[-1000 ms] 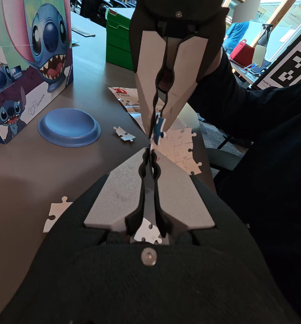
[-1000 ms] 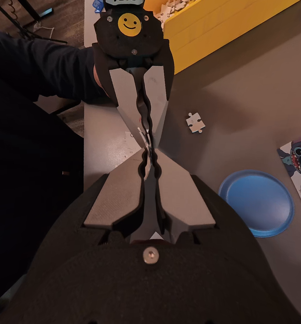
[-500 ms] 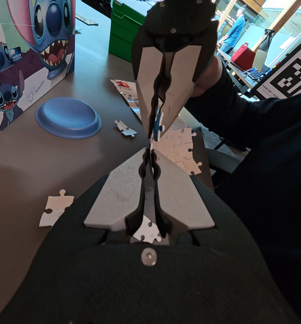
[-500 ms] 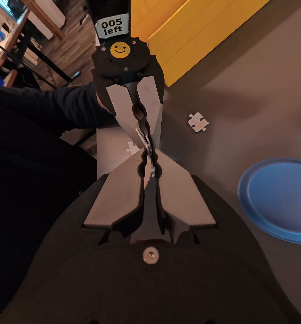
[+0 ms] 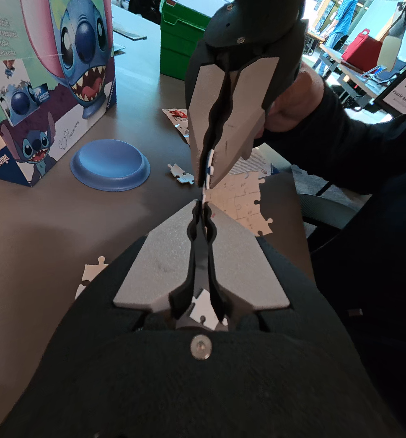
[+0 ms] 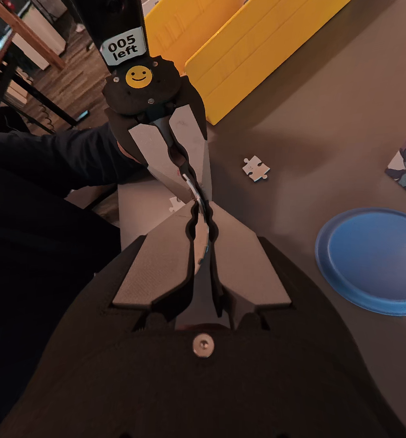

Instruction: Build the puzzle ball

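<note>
Left gripper [image 5: 200,205] pinches a piece [image 6: 192,187] edge-on; right gripper [image 6: 203,207] pinches a blue piece [image 5: 209,163]. Tips meet above the table [image 5: 43,237], pieces touching. Joined pieces [image 5: 244,203] lie just beyond; blue stand [image 5: 109,163] sits farther left.

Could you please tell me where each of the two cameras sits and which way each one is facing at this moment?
Left wrist view: sits on the left tool, looking along its fingers across the table at the right tool, the blue base and the puzzle box; a hand and dark sleeve show.
Right wrist view: sits on the right tool, looking back at the left tool and a yellow bin; a dark sleeve shows.
Shared: both tools tip to tip with curved puzzle pieces, and the blue base.
</note>
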A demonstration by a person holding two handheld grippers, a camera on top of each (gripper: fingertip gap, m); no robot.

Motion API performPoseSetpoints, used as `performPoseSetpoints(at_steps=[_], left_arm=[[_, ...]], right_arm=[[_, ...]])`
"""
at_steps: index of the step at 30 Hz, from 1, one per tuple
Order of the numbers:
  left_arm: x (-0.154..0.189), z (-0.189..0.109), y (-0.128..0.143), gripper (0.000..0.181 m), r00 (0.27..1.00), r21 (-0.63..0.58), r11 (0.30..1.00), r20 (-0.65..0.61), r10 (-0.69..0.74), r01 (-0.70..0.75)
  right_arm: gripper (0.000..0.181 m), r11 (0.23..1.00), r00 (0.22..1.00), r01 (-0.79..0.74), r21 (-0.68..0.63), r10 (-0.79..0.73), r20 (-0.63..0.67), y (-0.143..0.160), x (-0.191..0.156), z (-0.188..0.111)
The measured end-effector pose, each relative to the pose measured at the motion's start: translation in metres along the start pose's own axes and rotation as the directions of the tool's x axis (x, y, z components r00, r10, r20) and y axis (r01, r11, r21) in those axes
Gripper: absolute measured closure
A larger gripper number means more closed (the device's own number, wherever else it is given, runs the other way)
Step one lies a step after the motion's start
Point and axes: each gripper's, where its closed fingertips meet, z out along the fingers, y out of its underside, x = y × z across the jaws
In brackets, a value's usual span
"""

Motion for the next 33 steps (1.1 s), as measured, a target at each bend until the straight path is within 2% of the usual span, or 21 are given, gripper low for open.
performPoseSetpoints(at_steps=[10, 13, 17, 21, 24, 33], left_arm=[[0.009, -0.011, -0.012, 0.181, 0.979, -0.013, 0.98, 0.05, 0.199, -0.198], [0.012, -0.013, -0.013, 0.181, 0.967, -0.026, 0.969, 0.06, 0.246, -0.245], [0.009, -0.011, -0.011, 0.18, 0.966, -0.049, 0.97, 0.086, 0.242, -0.239], [0.014, -0.008, -0.007, 0.181, 0.977, -0.052, 0.976, 0.038, 0.211, -0.209], [0.019, -0.01, -0.009, 0.181, 0.989, -0.023, 0.989, -0.038, 0.143, -0.144], [0.022, -0.005, -0.001, 0.181, 0.991, -0.058, 0.992, -0.082, 0.107, -0.112]], right_arm=[[0.181, 0.974, 0.974, 0.218, 0.06, -0.214, -0.075, -0.013, -0.017, -0.004], [0.181, 0.976, 0.978, 0.205, 0.068, -0.202, -0.05, -0.015, -0.022, -0.005], [0.181, 0.991, 0.995, 0.098, 0.09, -0.095, -0.041, -0.013, -0.018, -0.003], [0.181, 0.98, 0.979, 0.194, 0.032, -0.192, -0.066, -0.007, -0.021, -0.003], [0.181, 0.975, 0.975, 0.221, 0.016, -0.221, 0.004, -0.008, -0.026, -0.004], [0.181, 0.898, 0.945, 0.328, -0.293, -0.317, 0.084, 0.004, -0.025, -0.003]])
